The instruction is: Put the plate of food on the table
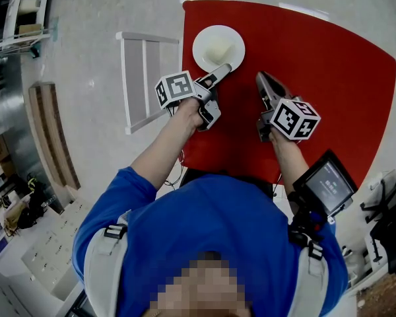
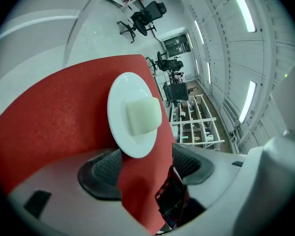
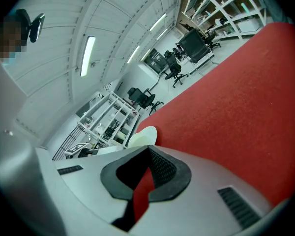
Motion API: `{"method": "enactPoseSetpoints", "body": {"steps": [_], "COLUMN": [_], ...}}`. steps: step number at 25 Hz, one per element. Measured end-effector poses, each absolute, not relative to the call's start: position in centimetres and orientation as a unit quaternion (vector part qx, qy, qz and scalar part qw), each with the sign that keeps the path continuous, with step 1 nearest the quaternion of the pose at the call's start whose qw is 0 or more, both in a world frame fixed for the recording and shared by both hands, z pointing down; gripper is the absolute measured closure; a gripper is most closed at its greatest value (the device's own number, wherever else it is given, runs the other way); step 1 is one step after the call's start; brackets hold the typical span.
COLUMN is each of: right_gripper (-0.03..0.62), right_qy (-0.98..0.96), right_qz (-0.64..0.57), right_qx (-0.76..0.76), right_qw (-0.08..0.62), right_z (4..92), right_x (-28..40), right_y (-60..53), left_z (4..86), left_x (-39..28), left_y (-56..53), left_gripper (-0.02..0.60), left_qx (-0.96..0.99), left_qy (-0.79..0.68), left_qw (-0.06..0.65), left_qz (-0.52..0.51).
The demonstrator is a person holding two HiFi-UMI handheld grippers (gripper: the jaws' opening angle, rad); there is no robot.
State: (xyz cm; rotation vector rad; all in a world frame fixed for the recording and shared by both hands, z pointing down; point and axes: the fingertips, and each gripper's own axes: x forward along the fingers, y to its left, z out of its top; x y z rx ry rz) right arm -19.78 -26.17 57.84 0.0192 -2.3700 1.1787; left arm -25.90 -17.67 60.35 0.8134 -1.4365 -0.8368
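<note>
Red table (image 1: 330, 78) fills the head view; the white plate (image 1: 201, 57) with its pale block of food (image 1: 219, 47) sits near the far left corner. Left gripper view: my left gripper (image 2: 147, 166) has its jaws wide apart, with the plate's near rim between them. Right gripper view: my right gripper (image 3: 148, 149) is closed on nothing, over bare table.
</note>
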Motion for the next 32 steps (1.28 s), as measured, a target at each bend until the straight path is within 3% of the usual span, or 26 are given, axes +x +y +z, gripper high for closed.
{"method": "enactPoseSetpoints", "body": {"steps": [3,20,32], "right_gripper": [0.592,0.592,0.592], "right_qy": [-0.867,-0.870,-0.873], "right_qz": [0.434,0.430,0.425], "right_qx": [0.006,-0.012,-0.019], "right_qw": [0.244,0.243,0.239], "right_z": [57.9,57.7,56.8], "right_x": [-19.8,-20.1,-19.6], "right_y": [-26.1,-25.3,-25.0], "left_z": [60.2,59.8,57.0], "left_x": [-25.5,-24.5,-25.9], "left_y": [-17.8,-16.2,-15.2], "left_gripper": [0.255,0.255,0.256], "left_qx": [0.360,0.365,0.394], "left_qy": [-0.615,-0.622,-0.657], "left_qw": [0.607,0.581,0.478], "left_qz": [-0.352,-0.377,-0.429]}}
